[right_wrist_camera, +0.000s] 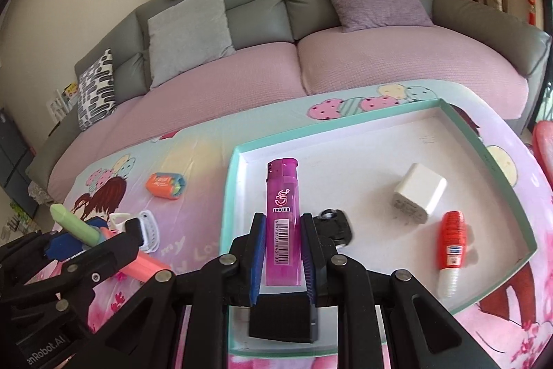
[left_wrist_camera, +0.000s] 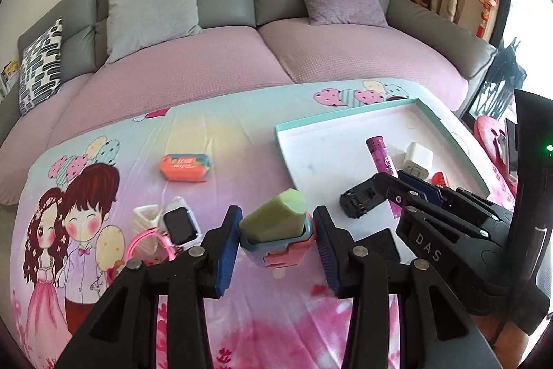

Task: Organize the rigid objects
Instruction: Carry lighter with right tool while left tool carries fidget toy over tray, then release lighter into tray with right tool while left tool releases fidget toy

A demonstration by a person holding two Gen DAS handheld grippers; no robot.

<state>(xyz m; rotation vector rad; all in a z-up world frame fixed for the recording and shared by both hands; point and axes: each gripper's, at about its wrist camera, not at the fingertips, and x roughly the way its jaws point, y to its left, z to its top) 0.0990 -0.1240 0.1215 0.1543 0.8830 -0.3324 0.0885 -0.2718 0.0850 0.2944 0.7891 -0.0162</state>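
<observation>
Purple plastic stands out: the right gripper [right_wrist_camera: 280, 248] pinches a lighter [right_wrist_camera: 282, 213] upright over the near side of the tray [right_wrist_camera: 497, 175], where a charger [right_wrist_camera: 418, 197] and a red tube [right_wrist_camera: 451, 234] already lie. Left of the tray, the left gripper [left_wrist_camera: 276, 244] clamps a green eraser [left_wrist_camera: 273, 218] in its holder. Both look mid-carry; next, I'd guess, lower each onto bare tray floor and let go.

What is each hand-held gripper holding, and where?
Left hand-held gripper: green eraser in its blue-pink holder, clamped at the holder's sides. Right hand-held gripper: purple lighter, gripped by its lower body.
</observation>
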